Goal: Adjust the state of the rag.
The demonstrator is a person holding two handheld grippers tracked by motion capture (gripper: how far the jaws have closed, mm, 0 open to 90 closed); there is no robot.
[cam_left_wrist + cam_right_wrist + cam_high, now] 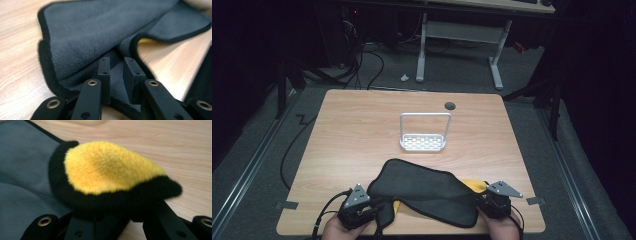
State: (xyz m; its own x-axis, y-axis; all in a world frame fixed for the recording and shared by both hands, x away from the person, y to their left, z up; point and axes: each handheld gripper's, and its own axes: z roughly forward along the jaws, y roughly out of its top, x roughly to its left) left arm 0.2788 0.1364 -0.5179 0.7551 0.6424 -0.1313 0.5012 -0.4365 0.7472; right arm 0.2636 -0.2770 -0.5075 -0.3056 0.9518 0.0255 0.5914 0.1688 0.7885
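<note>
Dark floor and cables surround the wooden table (362, 130) I'm working over, with a second desk frame (462, 35) standing well beyond its far edge. My landmark is the white wire rack (423, 135) standing upright near the table's middle. On the near side of that rack lies the cloth (422, 192) — dark grey on the face I see, yellow on its other face, edged in black — folded over itself so that a yellow corner (107, 167) pokes out on the right and a sliver of yellow shows under the fold at the left.

My left gripper (117, 75) sits at the cloth's left end, nearer to me than the rack and off to its left. Its jaws stand apart with a clear gap, the grey pile lying between and beneath them; the pads are not pressing on it.

My right gripper (493, 204) sits at the cloth's right end, nearer than the rack and to its right. In the right gripper view the yellow corner with its black border drapes over the jaw tips and hides them — I cannot tell whether they are apart or clamped on the cloth.
</note>
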